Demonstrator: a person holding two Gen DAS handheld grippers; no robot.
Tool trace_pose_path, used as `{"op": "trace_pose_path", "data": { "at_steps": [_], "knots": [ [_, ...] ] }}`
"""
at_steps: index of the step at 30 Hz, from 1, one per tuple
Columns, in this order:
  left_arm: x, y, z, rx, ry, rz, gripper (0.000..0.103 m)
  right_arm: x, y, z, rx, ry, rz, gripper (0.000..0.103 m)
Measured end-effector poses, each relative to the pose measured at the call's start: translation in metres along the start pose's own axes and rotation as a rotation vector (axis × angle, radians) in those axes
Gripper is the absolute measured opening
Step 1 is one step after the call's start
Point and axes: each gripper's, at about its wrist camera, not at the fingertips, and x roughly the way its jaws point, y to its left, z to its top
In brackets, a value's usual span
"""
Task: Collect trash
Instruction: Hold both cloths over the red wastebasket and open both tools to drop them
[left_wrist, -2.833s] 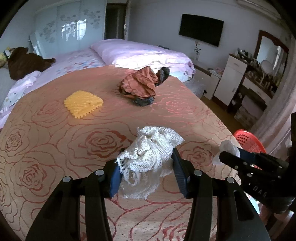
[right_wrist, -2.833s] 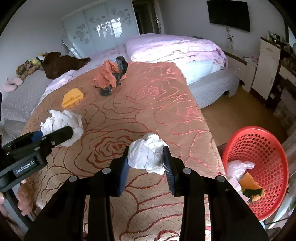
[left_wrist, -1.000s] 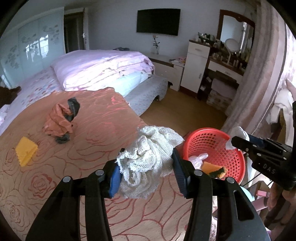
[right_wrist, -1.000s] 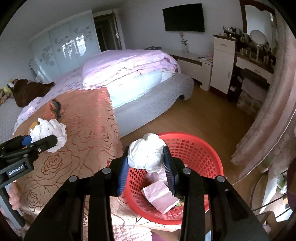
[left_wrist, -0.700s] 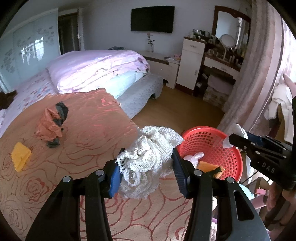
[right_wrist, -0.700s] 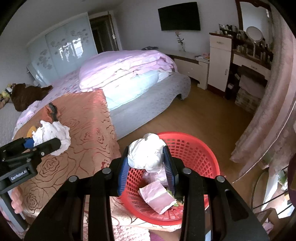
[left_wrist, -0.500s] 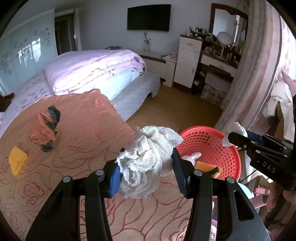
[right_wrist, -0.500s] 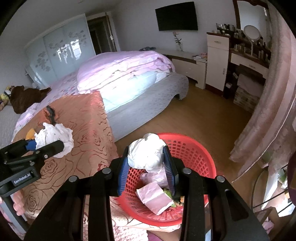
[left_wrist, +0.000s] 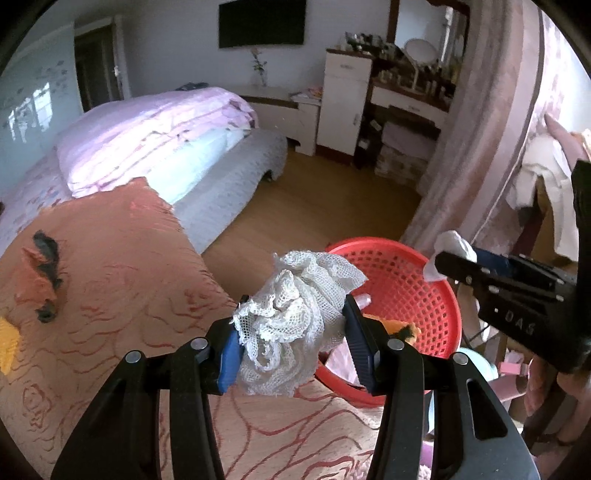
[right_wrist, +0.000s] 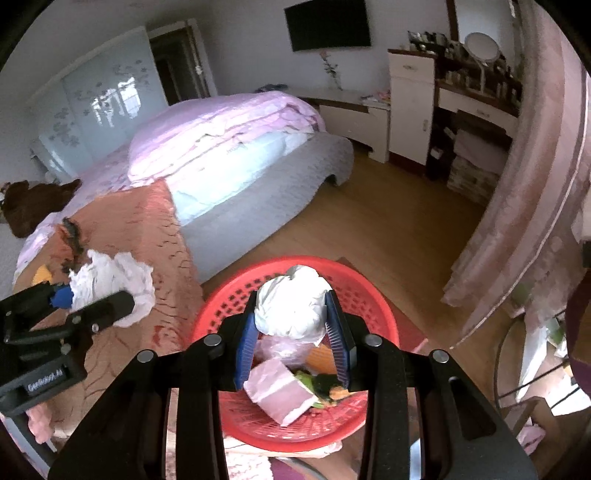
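**Both grippers clamped on trash at the red basket**

Right gripper (right_wrist: 291, 341) is clamped on a crumpled white wad (right_wrist: 291, 306), its blue pads pressing in from both sides. It hangs directly over the red basket (right_wrist: 384, 321), which stands on the wooden floor just beside the edge of the bed. Inside the basket lie a folded pink sheet (right_wrist: 282, 395), some pale plastic and an orange-and-green scrap — all below the held wad.

Left gripper (left_wrist: 291, 341) grips a bunched white mesh cloth (left_wrist: 291, 325), which bulges up and out between the pads and hangs down a little below them. In the left wrist view this gripper sits over the edge of the rose-patterned bedspread (left_wrist: 122, 258), with the basket just beyond and to the right of it; the cloth partly overlaps the basket's near rim in that view, though whether it is truly above the basket I cannot tell.

Further back on the bedspread lie an orange and dark garment (left_wrist: 42, 280) and a yellow item (left_wrist: 7, 341) at the picture's left edge — both well apart from the grippers. Behind them are folded lilac bedding, a wall television and a white dresser.
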Motion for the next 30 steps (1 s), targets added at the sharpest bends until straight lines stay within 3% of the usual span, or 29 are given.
{"op": "trace_pose_path", "data": {
  "at_steps": [10,12,14,17,30],
  "knots": [
    [0.02,-0.024,0.001,0.051,0.046,-0.078,0.048,0.012,-0.012,-0.004,0.04,0.04,-0.01,0.036],
    [0.022,-0.026,-0.002,0.062,0.056,-0.086,0.057,0.014,-0.016,-0.004,0.062,0.051,-0.005,0.044],
    [0.021,-0.027,-0.005,0.064,0.053,-0.086,0.062,0.014,-0.021,-0.005,0.086,0.05,-0.008,0.052],
    [0.017,-0.024,-0.006,0.065,0.039,-0.08,0.069,0.014,-0.025,-0.005,0.102,0.049,-0.023,0.055],
    [0.009,-0.002,-0.011,0.001,0.024,-0.045,0.073,0.018,-0.017,-0.007,0.084,0.052,-0.038,0.056]
  ]
}}
